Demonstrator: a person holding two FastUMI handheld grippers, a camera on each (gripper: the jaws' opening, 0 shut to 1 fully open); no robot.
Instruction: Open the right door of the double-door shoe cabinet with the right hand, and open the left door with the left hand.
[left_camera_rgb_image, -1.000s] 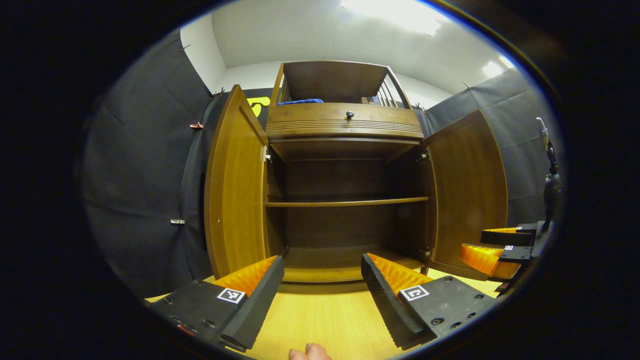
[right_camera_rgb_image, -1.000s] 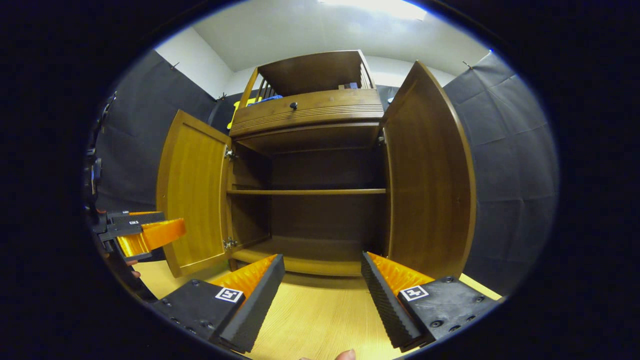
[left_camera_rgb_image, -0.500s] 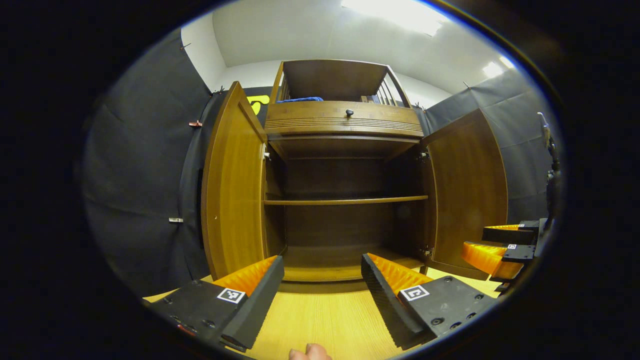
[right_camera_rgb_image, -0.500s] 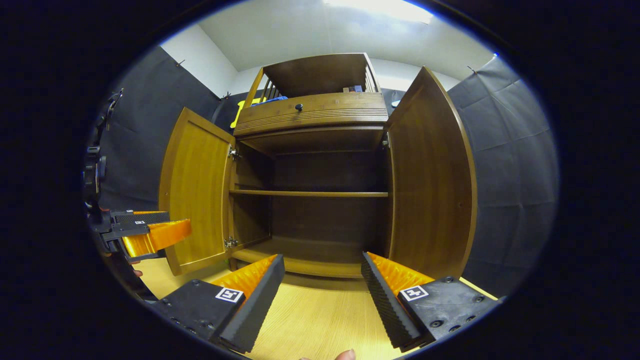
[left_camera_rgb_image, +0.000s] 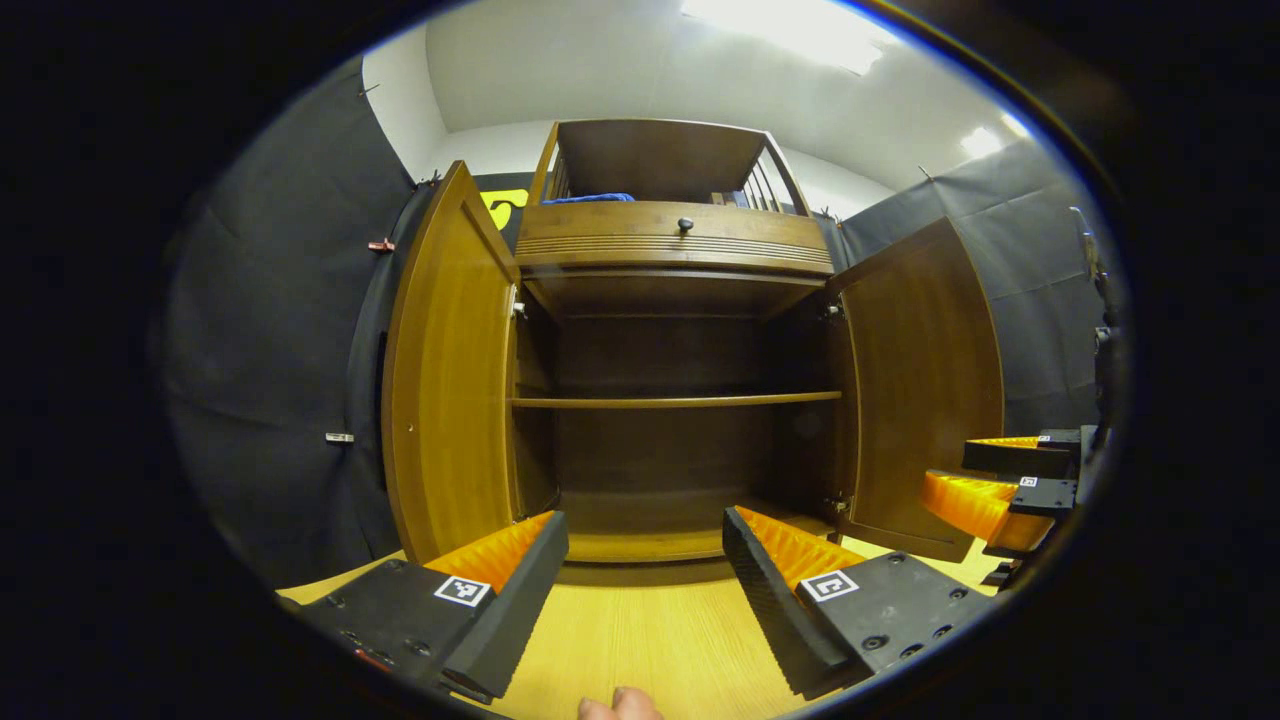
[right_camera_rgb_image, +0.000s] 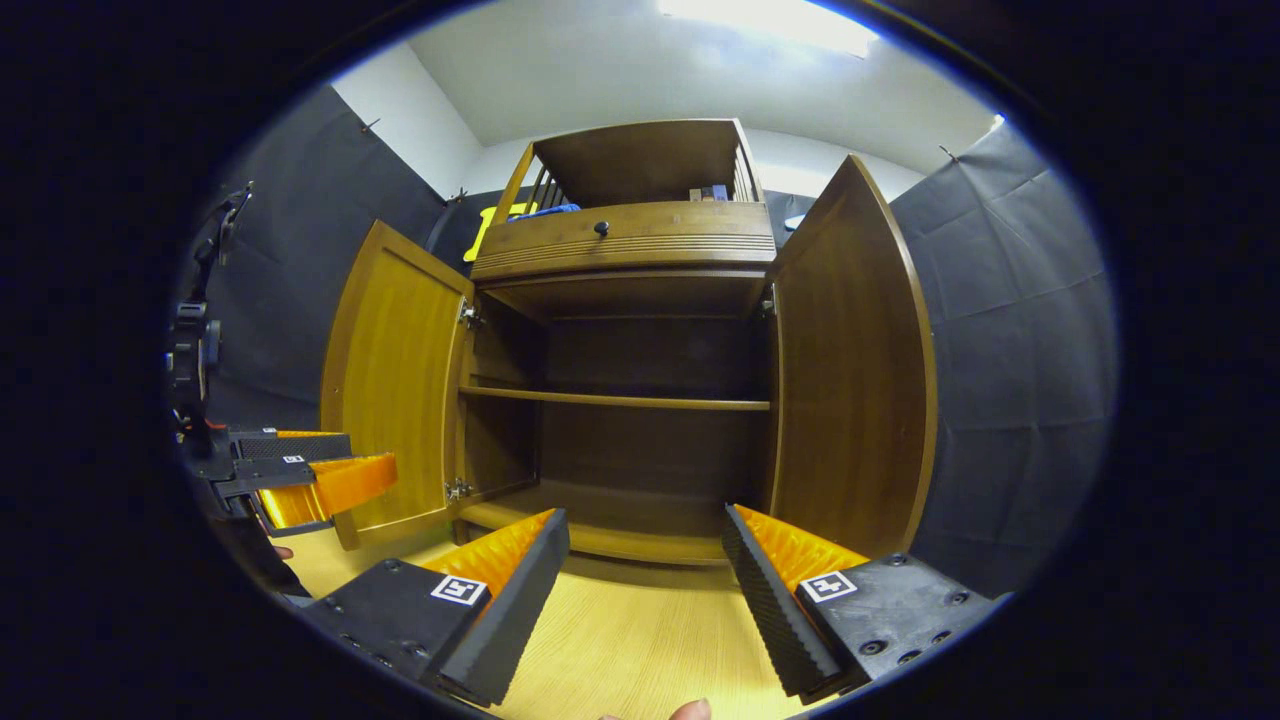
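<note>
Left gripper view, left door (left_camera_rgb_image: 450, 370) swung slightly wider

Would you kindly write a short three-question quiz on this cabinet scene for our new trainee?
1. True or false: both cabinet doors stand open.
2. What sits on the inner shelf? A) shoes B) nothing visible C) a box
3. Fill in: the left gripper and right gripper each hold ____.

Key: 1 true: the left door and right door are swung out. 2 B. 3 nothing; both are open, clear of the doors.
</note>
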